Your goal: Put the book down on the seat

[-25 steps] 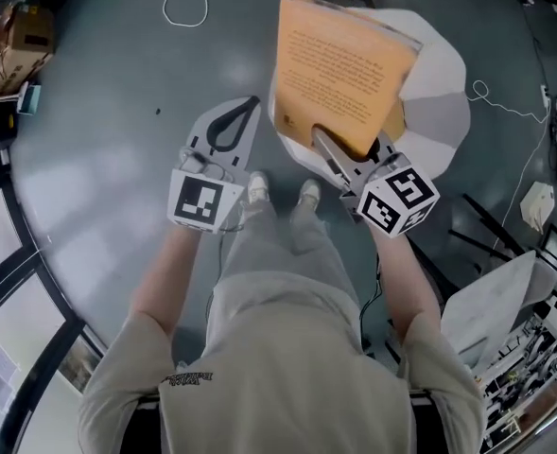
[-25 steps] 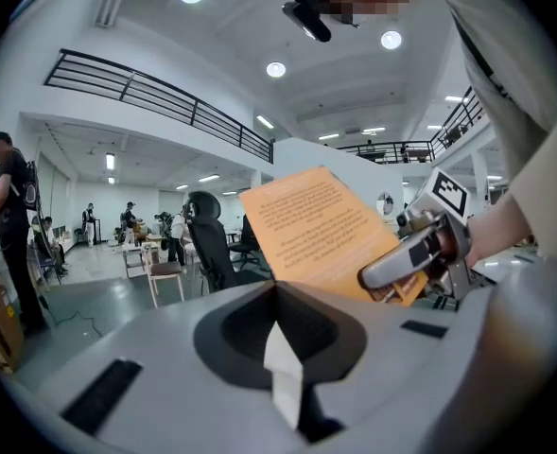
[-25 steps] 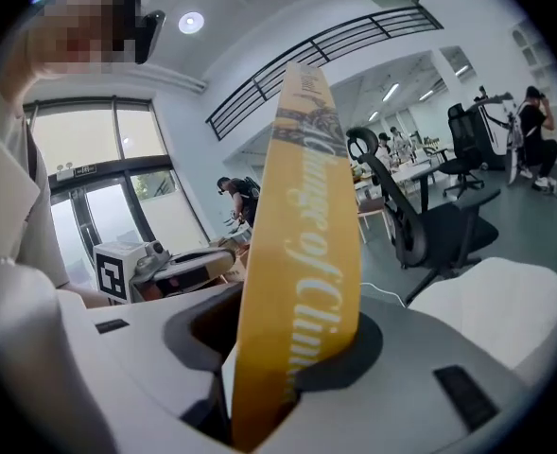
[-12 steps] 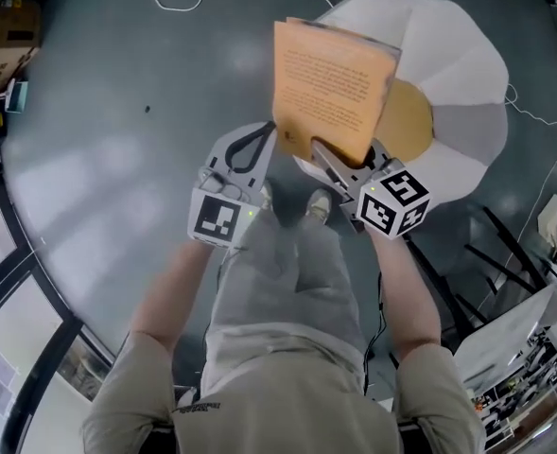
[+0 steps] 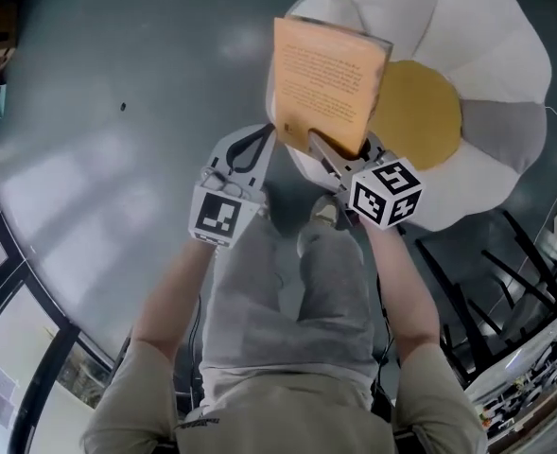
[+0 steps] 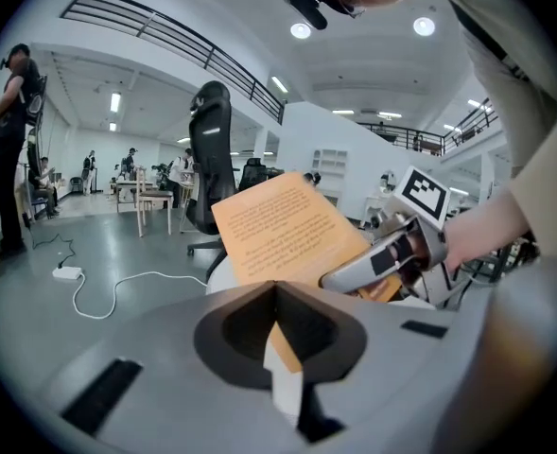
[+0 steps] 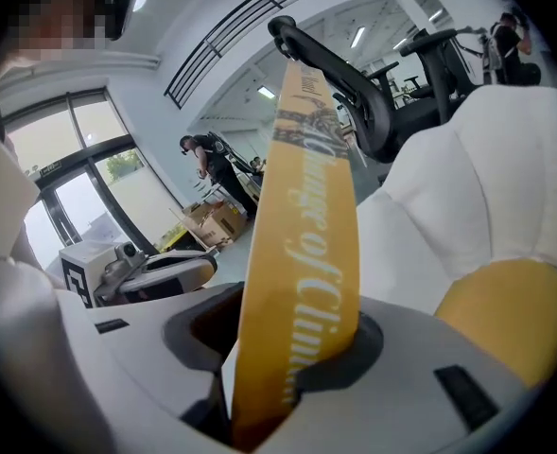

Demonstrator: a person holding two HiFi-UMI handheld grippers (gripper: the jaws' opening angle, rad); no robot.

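Note:
The orange book [image 5: 325,78] stands upright on its edge in my right gripper [image 5: 318,143], which is shut on its lower corner. It hangs over the near left petals of the seat [image 5: 505,55], a white flower-shaped cushion with a yellow centre [image 5: 429,112]. In the right gripper view the book's yellow spine [image 7: 302,253] rises from between the jaws of the right gripper [image 7: 287,348], with the white cushion [image 7: 467,187] behind it. My left gripper [image 5: 264,132] sits just left of the book, shut and holding nothing. In the left gripper view its jaws [image 6: 276,287] meet at the tips, and the book [image 6: 283,225] shows beyond them.
A white cable [image 6: 117,287] lies on the grey floor at the left. A black office chair [image 6: 212,159] stands behind the seat. Black chair legs [image 5: 477,282] and clutter fill the right side. The person's shoes [image 5: 325,214] are near the seat's edge. Someone stands far left [image 6: 18,140].
Both grippers have sunk towards the floor, the right one still carrying the book. The seat now looks larger and closer, and the book hangs over its left part.

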